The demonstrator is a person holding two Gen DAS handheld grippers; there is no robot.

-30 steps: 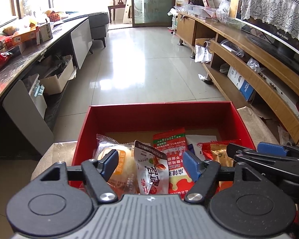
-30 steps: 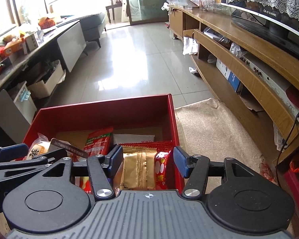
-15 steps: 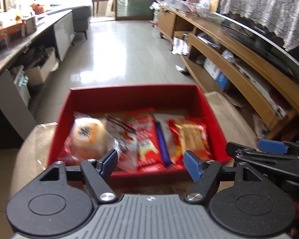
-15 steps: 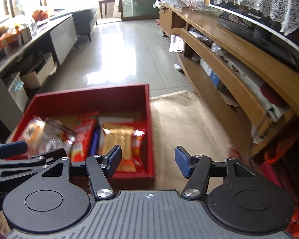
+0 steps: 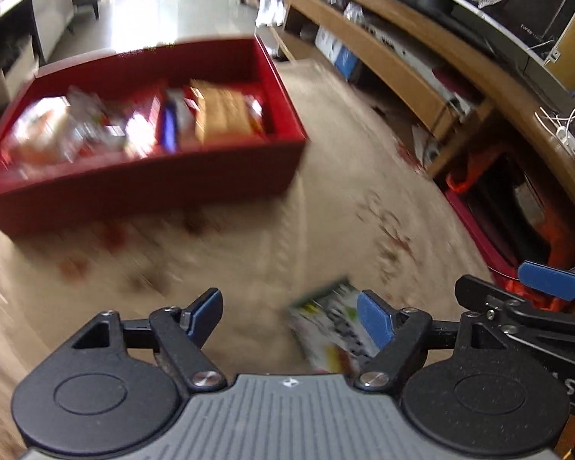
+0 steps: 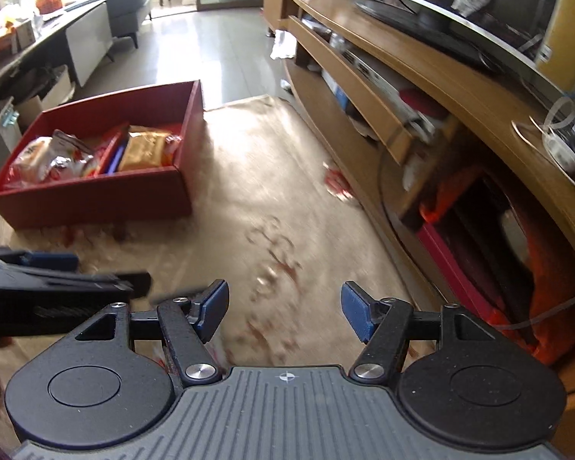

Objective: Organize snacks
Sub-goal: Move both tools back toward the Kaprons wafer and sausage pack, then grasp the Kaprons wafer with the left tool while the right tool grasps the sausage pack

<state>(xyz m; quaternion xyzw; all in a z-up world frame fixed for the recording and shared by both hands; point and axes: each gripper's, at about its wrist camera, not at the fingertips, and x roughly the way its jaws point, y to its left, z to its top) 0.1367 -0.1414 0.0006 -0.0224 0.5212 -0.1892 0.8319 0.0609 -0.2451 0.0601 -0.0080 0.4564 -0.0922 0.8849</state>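
A red box (image 5: 145, 188) (image 6: 96, 195) with several snack packs in it stands on the beige cloth, up and to the left of both grippers. A green and white snack packet (image 5: 331, 326) lies flat on the cloth, partly under the right finger of my left gripper (image 5: 289, 316). That gripper's jaws are opening and the pads do not press on anything. My right gripper (image 6: 283, 310) hangs over bare cloth, its jaws opening with nothing between them. Each gripper shows at the edge of the other's view. The left wrist view is motion-blurred.
A long wooden TV cabinet (image 6: 421, 88) with open shelves runs along the right. A red and orange bundle (image 6: 548, 287) sits low beside it. Tiled floor (image 6: 211, 46) lies beyond the box, and a dark counter (image 6: 38, 50) lines the left.
Both grippers have pulled back from over the red box toward the right and tilted down. Their jaws stand wider. The green and white packet has come into the left wrist view.
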